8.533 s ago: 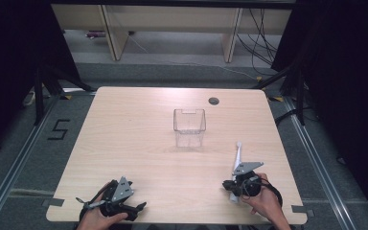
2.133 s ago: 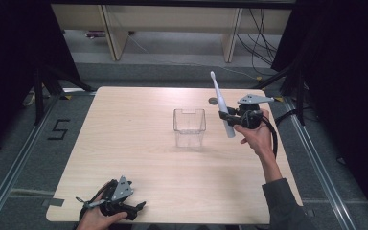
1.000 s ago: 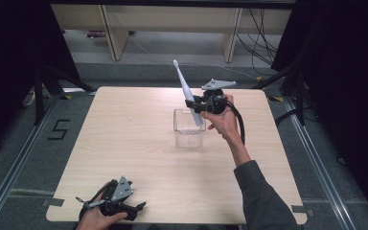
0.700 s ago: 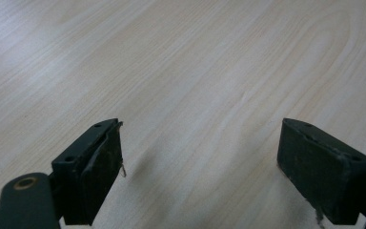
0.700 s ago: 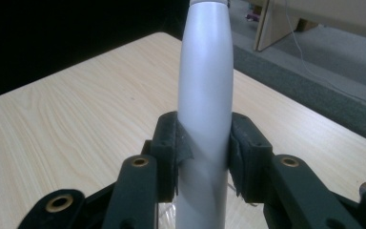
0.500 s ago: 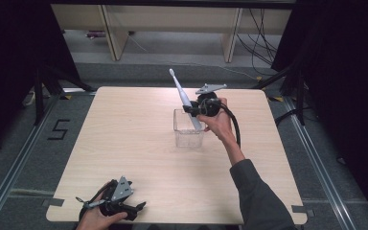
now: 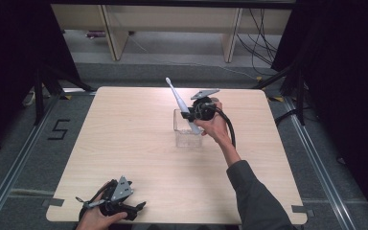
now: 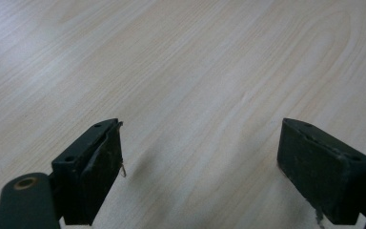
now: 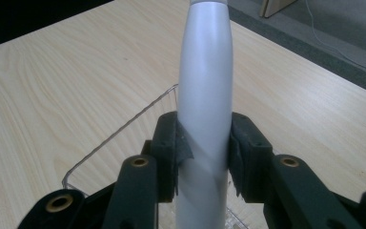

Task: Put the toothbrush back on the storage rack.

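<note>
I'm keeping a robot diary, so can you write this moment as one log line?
right gripper: shut on electric toothbrush, tilted over clear box | left gripper: open, holding nothing, low over table

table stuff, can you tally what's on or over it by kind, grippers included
electric toothbrush: 1, clamped in the right gripper over the box
clear plastic box: 1
handheld grippers: 2, the left gripper with jaws apart at the near edge of the table
total: 4
</note>
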Action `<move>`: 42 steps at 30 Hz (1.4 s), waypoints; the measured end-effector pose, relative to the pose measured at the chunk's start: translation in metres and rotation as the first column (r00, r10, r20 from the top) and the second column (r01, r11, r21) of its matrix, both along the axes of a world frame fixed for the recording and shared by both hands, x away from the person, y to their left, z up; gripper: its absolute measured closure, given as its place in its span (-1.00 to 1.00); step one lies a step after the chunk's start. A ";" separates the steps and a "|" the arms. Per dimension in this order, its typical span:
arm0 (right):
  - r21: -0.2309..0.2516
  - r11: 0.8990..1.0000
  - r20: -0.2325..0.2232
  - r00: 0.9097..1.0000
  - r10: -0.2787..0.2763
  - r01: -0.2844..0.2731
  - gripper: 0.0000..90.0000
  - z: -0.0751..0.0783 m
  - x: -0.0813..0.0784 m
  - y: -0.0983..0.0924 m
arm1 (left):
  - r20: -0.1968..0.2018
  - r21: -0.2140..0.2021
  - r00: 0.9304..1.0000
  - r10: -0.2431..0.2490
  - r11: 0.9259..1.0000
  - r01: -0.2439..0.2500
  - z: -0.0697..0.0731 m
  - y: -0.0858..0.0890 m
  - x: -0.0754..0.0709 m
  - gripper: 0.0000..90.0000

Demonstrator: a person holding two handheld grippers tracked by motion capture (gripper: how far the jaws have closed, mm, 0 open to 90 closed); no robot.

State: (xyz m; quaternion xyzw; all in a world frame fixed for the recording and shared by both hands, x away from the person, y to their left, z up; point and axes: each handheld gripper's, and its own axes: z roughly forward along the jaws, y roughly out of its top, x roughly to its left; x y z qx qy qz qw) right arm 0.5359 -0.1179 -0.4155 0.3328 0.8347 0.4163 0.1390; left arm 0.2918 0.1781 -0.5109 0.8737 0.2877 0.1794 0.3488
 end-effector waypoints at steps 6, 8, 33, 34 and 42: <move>-0.029 1.000 -0.003 1.000 0.010 -0.010 0.49 -0.004 0.001 0.002 | -0.007 0.011 1.000 -0.005 1.000 0.005 0.001 0.001 0.000 -0.67; -0.034 0.999 -0.015 1.000 0.004 -0.004 0.49 -0.005 0.001 0.003 | 0.003 0.002 1.000 -0.001 1.000 0.001 0.000 0.000 0.000 -0.67; -0.170 0.985 -0.087 0.996 0.023 -0.038 0.48 -0.013 0.004 0.013 | 0.000 0.011 1.000 -0.012 1.000 0.012 0.001 0.000 0.000 -0.67; -0.186 0.981 -0.093 0.995 0.028 -0.045 0.48 -0.013 0.004 0.013 | 0.000 0.011 1.000 -0.011 1.000 0.011 0.001 0.000 0.000 -0.67; -0.218 0.976 -0.148 0.988 -0.037 0.004 0.47 -0.015 0.001 0.016 | -0.001 0.010 1.000 -0.012 1.000 0.012 0.001 0.000 0.000 -0.67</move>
